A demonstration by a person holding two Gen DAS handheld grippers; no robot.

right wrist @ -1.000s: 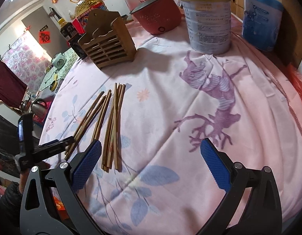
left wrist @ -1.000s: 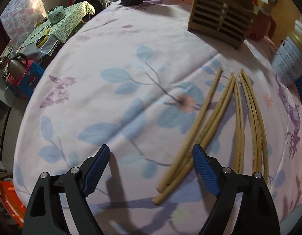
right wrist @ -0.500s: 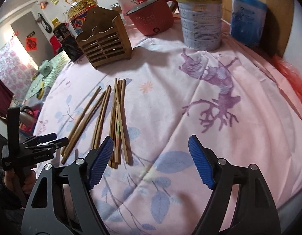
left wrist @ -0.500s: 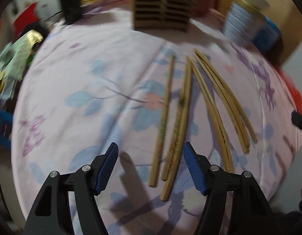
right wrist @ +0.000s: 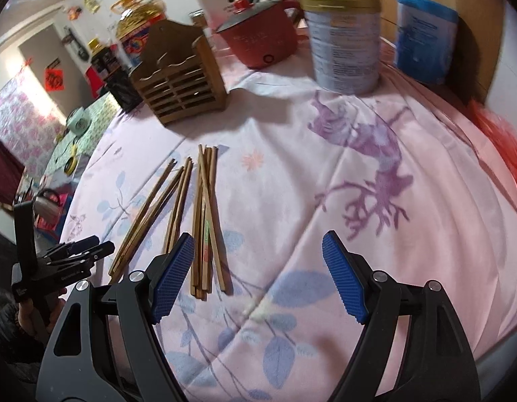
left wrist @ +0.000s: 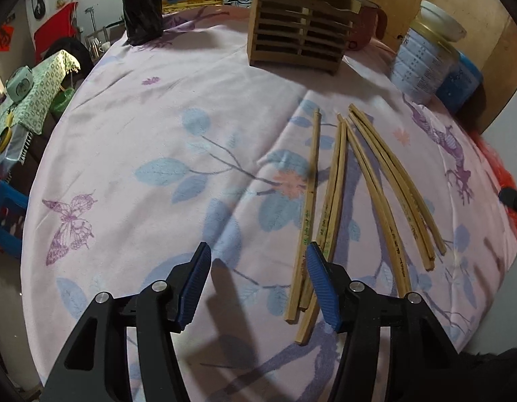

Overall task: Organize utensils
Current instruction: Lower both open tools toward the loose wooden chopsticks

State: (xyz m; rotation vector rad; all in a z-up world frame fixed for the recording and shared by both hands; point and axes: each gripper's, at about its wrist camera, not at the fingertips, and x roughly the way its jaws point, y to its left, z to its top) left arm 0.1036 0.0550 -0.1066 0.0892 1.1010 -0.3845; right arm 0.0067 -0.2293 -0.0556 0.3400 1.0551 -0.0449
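Several bamboo chopsticks lie loose on the pink flowered cloth: a left group (left wrist: 308, 214) (right wrist: 148, 214) and a right bundle (left wrist: 389, 197) (right wrist: 206, 214). A slatted wooden utensil holder (left wrist: 297, 40) (right wrist: 181, 90) stands upright at the far side. My left gripper (left wrist: 258, 284) hovers over the near ends of the left group, jaws closing; those ends lie on the cloth just inside its right finger (left wrist: 322, 288), untouched. My right gripper (right wrist: 258, 278) is open above bare cloth, its left finger (right wrist: 173, 278) beside the right bundle's near ends. The left gripper (right wrist: 74, 254) shows in a hand.
A red pot (right wrist: 262, 43), a gold-lidded tin (right wrist: 342, 40) and a blue tub (right wrist: 422, 37) stand at the back right. A black container (left wrist: 142, 16) and oil bottles (right wrist: 137, 26) stand behind the holder. The round table's edge (left wrist: 34, 234) drops off to the left.
The left gripper's jaws have narrowed and it has rolled, so the chopsticks now run straighter away from it. The right gripper's jaws have narrowed and it has shifted toward the right bundle.
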